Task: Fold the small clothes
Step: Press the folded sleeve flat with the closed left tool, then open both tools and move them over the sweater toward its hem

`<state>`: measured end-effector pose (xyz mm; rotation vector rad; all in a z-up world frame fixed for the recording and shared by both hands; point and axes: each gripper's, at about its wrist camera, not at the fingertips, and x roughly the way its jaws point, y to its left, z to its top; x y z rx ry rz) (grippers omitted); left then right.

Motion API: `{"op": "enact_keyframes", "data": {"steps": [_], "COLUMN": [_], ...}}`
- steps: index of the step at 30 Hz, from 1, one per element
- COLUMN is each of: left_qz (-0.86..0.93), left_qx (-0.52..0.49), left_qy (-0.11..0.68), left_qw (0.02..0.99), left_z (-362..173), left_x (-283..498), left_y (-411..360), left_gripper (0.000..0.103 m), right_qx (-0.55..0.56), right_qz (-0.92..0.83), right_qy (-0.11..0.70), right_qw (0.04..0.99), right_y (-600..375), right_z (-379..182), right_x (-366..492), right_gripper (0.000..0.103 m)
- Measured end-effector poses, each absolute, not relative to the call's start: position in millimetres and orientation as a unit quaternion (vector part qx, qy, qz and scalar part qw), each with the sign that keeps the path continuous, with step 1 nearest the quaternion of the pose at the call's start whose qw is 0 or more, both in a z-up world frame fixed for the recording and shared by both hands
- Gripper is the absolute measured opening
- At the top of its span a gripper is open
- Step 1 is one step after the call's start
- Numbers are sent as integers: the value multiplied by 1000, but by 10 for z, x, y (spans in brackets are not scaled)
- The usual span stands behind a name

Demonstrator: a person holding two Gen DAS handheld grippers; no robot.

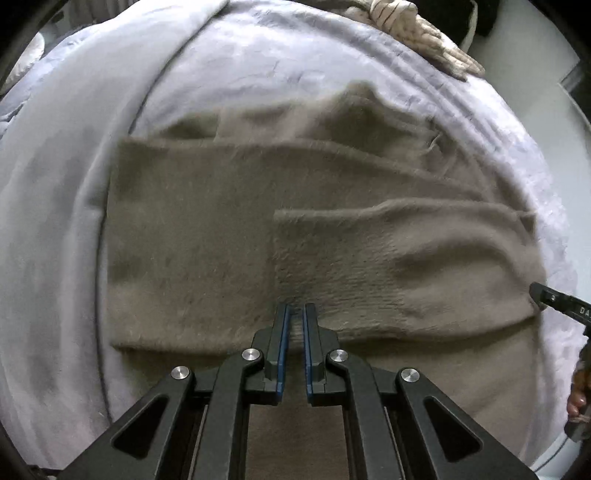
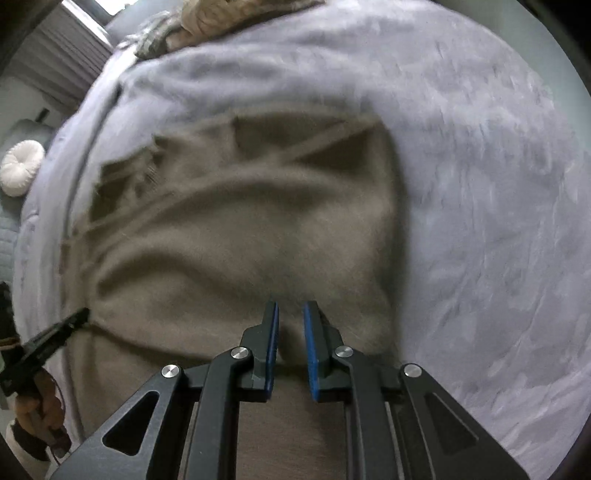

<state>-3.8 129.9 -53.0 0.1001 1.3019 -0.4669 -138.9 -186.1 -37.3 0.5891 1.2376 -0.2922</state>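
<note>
A taupe fuzzy sweater [image 1: 221,221] lies partly folded on a lavender blanket [image 1: 55,184], with one sleeve laid across its body. My left gripper [image 1: 296,308] points steeply down and is shut on the near folded edge, a thin ridge of knit between its blue pads. In the right wrist view the sweater [image 2: 240,240] is blurred. My right gripper [image 2: 291,306] stands at its near right edge, the pads a little apart with a bunch of knit pinched between them. Each view shows the other gripper's tip at the sweater's side: the right gripper [image 1: 539,291] and the left gripper [image 2: 83,315].
A pile of pale patterned clothes [image 1: 424,33] lies at the far edge of the blanket [image 2: 480,184]. A white round cushion [image 2: 22,168] sits off to the left. A person's hand [image 2: 40,402] holds the left tool. Bare floor shows past the bed at the right.
</note>
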Motion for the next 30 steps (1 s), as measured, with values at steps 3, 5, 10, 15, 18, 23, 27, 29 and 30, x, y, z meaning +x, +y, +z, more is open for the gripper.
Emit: {"op": "enact_keyframes", "data": {"steps": [3,5,10,15,18,23,27,29,30], "left_qz": [-214,-213,-202,-191,-177,-160,-158,-152,-149], "left_qx": [21,14,51,80,94,95,86,85,87], "left_qy": [602,607,599,595,594,594,596,599,601], "left_qw": [769,766,773,776,779,783,782,781,780], "left_z": [-517,-502,-435,-379,-350,-331,-312,-323,-324], "left_x": [-47,-49,-116,-195,-235,-285,-328,-351,-359], "left_y": [1423,1487,1475,1487,1534,1608,1689,1704,1727], "left_gripper": [8,8,8,8,8,8,8,24,48], "right_qx": [289,286,282,291,292,294,287,285,285], "right_qz": [-134,-141,-146,-143,-140,-133,-133,-130,-130], "right_qy": [558,560,561,558,559,564,563,563,563], "right_qw": [766,765,765,764,763,760,764,765,765], "right_y": [-1881,-1854,-1775,-1720,-1629,-1494,-1400,-1361,-1349], "right_z": [-380,-356,-237,-138,-114,-124,-104,-92,-88], "right_x": [-1518,-1536,-1572,-1625,-1631,-1596,-1565,-1541,-1538], "right_gripper": [15,15,16,16,16,23,48,48,48]}}
